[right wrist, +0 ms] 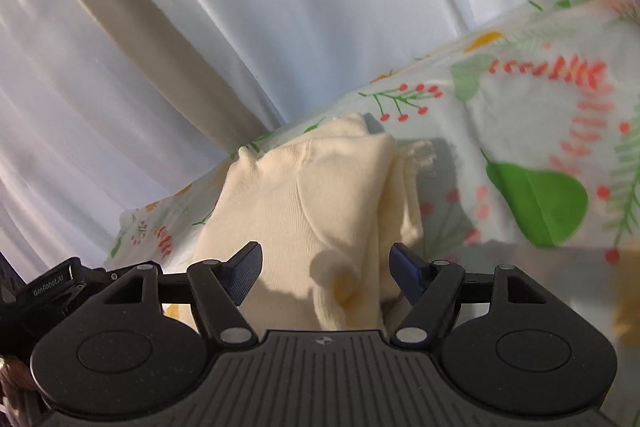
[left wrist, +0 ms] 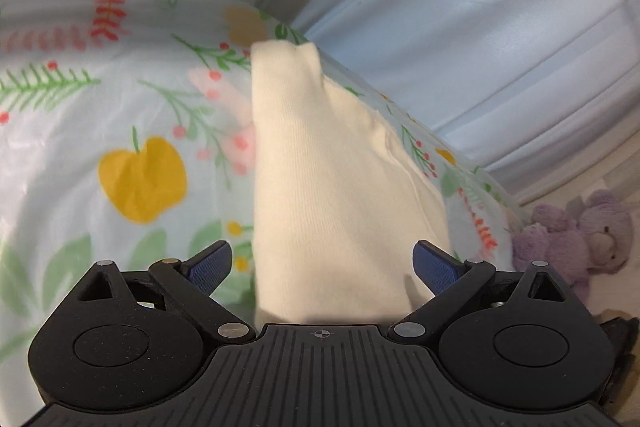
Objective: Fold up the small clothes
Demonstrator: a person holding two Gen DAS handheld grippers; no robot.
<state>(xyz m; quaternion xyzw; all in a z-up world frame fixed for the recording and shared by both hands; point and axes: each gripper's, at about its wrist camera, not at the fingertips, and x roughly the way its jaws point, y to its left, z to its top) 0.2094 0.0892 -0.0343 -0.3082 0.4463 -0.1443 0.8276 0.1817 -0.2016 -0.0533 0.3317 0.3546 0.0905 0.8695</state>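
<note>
On the flowery desk [left wrist: 80,131], a folded cream top [left wrist: 320,187].
Both the left gripper [left wrist: 322,265] and right gripper [right wrist: 326,273] are wide open around it, maybe ready to pinch for another fold.

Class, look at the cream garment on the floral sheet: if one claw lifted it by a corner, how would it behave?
The cream garment would probably flop and unfold, since its layers look soft and creased. It seems light, being thin knit. It likely drags rather than slides on the floral sheet.
</note>
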